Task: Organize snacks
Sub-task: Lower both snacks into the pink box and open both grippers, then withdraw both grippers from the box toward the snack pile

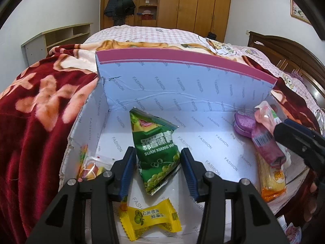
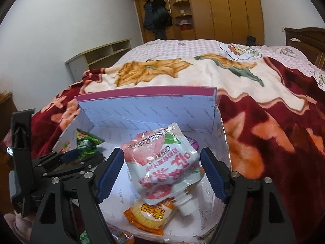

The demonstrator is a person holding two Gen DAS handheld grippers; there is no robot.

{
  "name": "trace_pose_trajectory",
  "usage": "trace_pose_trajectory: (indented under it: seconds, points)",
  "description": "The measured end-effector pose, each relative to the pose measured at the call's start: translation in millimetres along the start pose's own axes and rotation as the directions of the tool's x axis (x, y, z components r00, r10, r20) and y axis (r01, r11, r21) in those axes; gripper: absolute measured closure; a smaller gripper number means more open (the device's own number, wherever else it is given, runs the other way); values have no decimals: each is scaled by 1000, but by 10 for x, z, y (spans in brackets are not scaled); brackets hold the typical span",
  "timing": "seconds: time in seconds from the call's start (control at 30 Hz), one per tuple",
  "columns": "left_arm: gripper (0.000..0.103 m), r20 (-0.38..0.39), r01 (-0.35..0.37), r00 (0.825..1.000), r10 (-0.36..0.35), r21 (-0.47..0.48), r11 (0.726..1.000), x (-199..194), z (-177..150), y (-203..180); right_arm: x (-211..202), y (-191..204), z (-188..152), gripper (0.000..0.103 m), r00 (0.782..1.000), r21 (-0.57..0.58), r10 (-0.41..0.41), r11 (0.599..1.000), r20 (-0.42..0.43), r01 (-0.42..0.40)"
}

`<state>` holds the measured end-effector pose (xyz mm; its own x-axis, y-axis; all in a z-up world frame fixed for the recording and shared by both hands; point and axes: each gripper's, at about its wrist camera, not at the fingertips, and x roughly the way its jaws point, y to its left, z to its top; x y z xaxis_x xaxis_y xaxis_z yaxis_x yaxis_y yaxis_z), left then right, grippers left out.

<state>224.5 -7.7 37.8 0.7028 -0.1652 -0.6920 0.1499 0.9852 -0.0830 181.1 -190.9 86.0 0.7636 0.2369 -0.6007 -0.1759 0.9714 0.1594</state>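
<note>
In the open box point(image 1: 182, 93) on the bed's red blanket point(image 1: 40, 105), one green snack packet point(image 1: 156, 150) stands between my left gripper's point(image 1: 158, 172) spread fingers, untouched; one pink pouch point(image 2: 162, 162) sits between my right gripper's point(image 2: 162, 177) wide-spread fingers. One yellow candy point(image 1: 150, 219) lies nearer. One wooden wardrobe point(image 1: 195, 4) stands behind.

Left gripper point(image 1: 158, 170): black angular plastic frame, ribbed blue pads inside jaws, round silver screws at pivots. Right gripper point(image 2: 162, 174): same black frame, ribbed blue pads, silver screws, triangular cutouts in arms.

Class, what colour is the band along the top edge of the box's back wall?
Magenta-pink band, clearest in the left wrist view.
</note>
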Motion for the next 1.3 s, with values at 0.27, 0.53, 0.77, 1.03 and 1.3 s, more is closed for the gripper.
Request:
trace_pose_trajectory:
  seconds: [0.27,0.53,0.77,1.03,1.3]
  points:
    - [55,50,19,999,-19,-1,1000,-168,-19,-6,-244,72,-4,24,999,-26,46,999,30,-45]
    - [55,99,23,995,-23,4,1000,-485,-71,-10,-513,152,-156,24,997,-33,72,997,36,-71]
    - [55,126,30,991,-32,21,999,-804,-197,-76,-733,210,-278,24,994,-20,105,994,44,-104]
    - [55,141,69,988,-70,10,998,-1099,-356,-122,-904,264,-458,24,991,-1,129,992,36,-129]
    - [55,128,93,987,-94,11,996,-1241,-514,-147,-1021,296,-599,24,990,-4,138,990,28,-138]
